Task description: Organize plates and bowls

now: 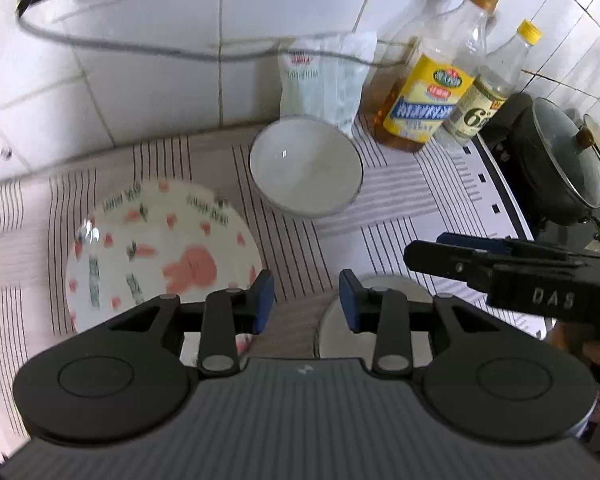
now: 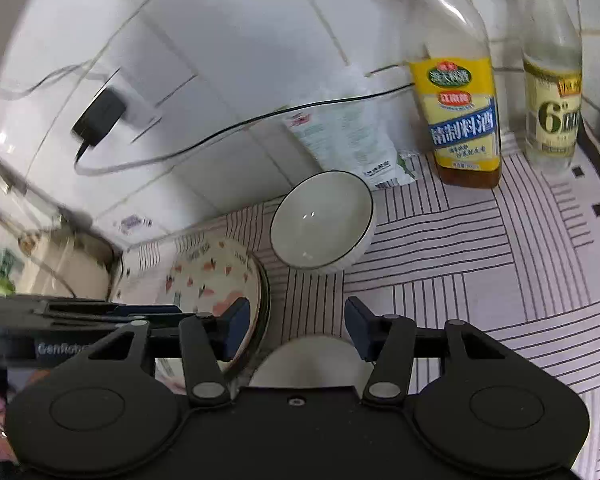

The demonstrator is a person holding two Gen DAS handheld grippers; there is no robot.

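Left claw [image 1: 306,300]: standing partly apart, nothing lying between its blue pads, hanging over the striped bench [image 1: 400,184].
Plate, left wrist view: the rabbit-print plate [image 1: 160,248] is lying flat on the bench, just left of and beyond the left pad.
Bowl, left wrist view: a white bowl [image 1: 306,168] is sitting upright well ahead of the claw, slightly right.
Near bowl, left wrist view: a second pale bowl [image 1: 396,292] is showing just behind the right pad, partly hidden.
Right claw, left wrist view: reaching in from the right edge [image 1: 416,254], black and blue.
Right claw [image 2: 296,328]: standing wide, gripping nothing.
Plate, right wrist view: the plate [image 2: 216,276] is lying just beside and beyond the left pad.
Bowl, right wrist view: the dark-rimmed bowl [image 2: 322,220] is sitting ahead of the claw.
Near bowl, right wrist view: a white bowl [image 2: 312,360] is sitting directly below the open pads.
Bottles: two labelled bottles [image 2: 460,120] are standing far ahead, to the right.
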